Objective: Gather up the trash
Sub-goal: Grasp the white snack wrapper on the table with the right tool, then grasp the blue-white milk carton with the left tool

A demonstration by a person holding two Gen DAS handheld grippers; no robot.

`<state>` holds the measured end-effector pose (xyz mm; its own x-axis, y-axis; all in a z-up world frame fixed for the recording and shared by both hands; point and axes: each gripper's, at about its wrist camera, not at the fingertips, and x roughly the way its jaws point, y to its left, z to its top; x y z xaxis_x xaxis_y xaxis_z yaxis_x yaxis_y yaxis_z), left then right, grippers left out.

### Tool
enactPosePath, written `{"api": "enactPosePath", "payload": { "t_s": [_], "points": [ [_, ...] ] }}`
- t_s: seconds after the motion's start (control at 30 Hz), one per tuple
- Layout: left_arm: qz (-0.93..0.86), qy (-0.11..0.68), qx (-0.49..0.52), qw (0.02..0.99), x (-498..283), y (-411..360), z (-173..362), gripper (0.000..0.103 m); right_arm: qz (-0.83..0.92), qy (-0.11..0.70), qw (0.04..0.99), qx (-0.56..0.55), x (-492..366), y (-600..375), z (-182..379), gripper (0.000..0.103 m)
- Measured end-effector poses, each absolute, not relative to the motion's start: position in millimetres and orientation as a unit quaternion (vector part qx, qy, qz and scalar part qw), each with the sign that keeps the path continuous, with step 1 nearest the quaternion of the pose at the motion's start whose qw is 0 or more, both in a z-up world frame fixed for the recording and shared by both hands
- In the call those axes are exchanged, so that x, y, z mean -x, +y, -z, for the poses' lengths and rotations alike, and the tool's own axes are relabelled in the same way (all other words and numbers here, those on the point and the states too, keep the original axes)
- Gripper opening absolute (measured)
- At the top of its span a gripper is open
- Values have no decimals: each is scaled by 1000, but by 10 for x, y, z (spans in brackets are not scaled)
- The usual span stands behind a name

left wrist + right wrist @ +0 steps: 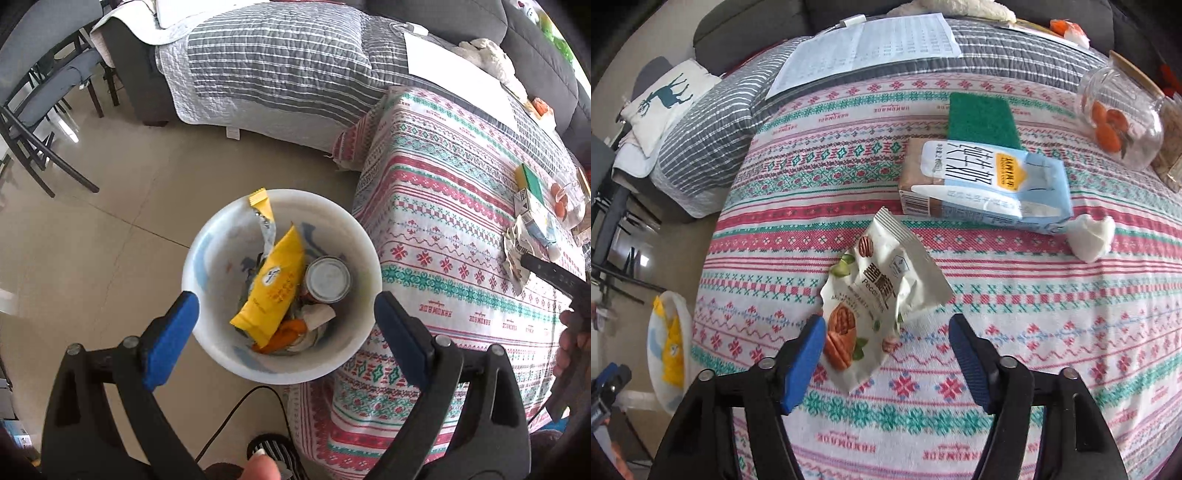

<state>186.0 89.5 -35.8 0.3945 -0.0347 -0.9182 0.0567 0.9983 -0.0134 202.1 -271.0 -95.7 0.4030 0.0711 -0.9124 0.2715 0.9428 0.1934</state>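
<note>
Woven patterned tablecloth (997, 295) under crinkled glossy pecan wrapper (882, 291).

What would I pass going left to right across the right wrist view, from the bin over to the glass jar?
White bin on the floor → nut packet on the tablecloth → milk carton → crumpled tissue → glass jar with orange fruit inside.
</note>
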Motion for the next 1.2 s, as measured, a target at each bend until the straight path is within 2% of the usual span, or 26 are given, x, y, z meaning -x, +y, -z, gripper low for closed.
{"api": "enactPosePath", "payload": {
  "t_s": [0.07, 0.17, 0.2, 0.23, 0.53, 0.73, 1.1, 1.2],
  "points": [
    [28, 550, -12, 835, -1855, 866, 358, 95, 59, 545, 821, -159, -2062, -2707, 1014, 55],
    [30, 550, -13, 835, -1854, 814, 351, 95, 61, 543, 824, -153, -2116, -2689, 1065, 37],
    [32, 550, -13, 835, -1854, 793, 346, 95, 60, 540, 826, -147, -2129, -2682, 1066, 23],
    [34, 549, -13, 835, -1853, 767, 341, 95, 52, 540, 827, -147, -2133, -2692, 1062, 16],
    [71, 536, -32, 841, -1801, 231, 247, 95, 30, 501, 847, -176, -1642, -3169, 572, 13],
    [117, 517, -63, 846, -1770, -532, 140, 95, 71, 463, 857, -214, -1156, -3940, 282, 13],
    [158, 529, -121, 825, -2078, -1947, 336, 95, 133, 458, 830, -289, -529, -5041, 428, 13],
    [199, 488, -174, 832, -2199, -2355, 258, 95, 135, 461, 828, -289, -504, -5182, 466, 13]
  ]
}}
